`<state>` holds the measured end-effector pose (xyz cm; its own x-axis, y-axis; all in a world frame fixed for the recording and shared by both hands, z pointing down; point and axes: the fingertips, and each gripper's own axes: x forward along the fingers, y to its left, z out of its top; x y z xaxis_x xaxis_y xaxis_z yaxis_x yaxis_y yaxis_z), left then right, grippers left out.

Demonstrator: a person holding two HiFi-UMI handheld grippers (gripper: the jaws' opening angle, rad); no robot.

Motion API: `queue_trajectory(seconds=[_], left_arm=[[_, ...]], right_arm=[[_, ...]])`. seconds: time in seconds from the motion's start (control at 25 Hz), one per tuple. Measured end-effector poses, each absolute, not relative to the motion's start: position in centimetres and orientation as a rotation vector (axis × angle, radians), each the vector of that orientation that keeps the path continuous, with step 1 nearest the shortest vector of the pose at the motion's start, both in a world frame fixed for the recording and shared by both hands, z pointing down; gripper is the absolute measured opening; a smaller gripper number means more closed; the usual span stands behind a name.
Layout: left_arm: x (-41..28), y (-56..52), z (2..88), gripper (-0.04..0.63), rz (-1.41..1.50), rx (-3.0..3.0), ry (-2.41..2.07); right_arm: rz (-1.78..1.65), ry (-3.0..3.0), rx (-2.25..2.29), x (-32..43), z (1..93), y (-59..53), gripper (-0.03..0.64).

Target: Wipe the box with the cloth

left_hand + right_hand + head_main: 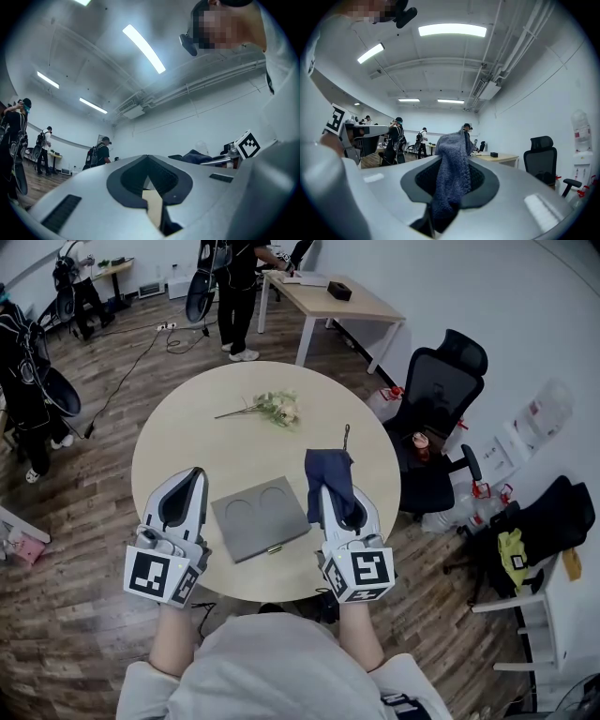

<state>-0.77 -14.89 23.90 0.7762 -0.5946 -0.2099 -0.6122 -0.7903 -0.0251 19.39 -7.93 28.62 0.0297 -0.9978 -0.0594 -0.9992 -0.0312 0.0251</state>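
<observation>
Status:

- The box (261, 518) is seen lying flat on the round desk (206, 427), near the edge closest to the person and directly between the two tools. It is grey, with two round recesses in its top face, and is turned slightly off square.
- The right tool (328, 493) is pinched on the cloth (330, 470). In the right gripper view the dark blue cloth (452, 173) is seen bunched up out of the closed jaws.
- In the head view the free end of the cloth is draped forward and lies on the desk just past the box's far right corner. It cannot be told whether that corner is touched.
- The left tool (192, 474) is pressed together with nothing between its jaws. Only a thin slit of desk is visible through them in the left gripper view (149, 161).
- The box is not shown in either gripper view, so the layout is read from the head view only.

Key relation: the box lies to the left of the cloth-bearing right tool, just beside it, so an inward sweep across the top face is judged to be what is needed. No cloth is seen on that face, so wiping is judged not yet started.

The left tool is parked just beside the box's left edge. It is judged well placed for the box to be braced against sliding.

A flower sprig (278, 407) lies further back on the desk, well apart from the wipe path.
</observation>
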Motion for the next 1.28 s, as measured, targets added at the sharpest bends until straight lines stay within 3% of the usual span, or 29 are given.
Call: queue_trajectory(seconds=[1.28], left_arm=[[-0.9,-13.8,24.7,0.008,0.314,-2.924,0.949]], right_arm=[[0.208,2.174,-2.237,17.9,27.9,-6.4,0.089]])
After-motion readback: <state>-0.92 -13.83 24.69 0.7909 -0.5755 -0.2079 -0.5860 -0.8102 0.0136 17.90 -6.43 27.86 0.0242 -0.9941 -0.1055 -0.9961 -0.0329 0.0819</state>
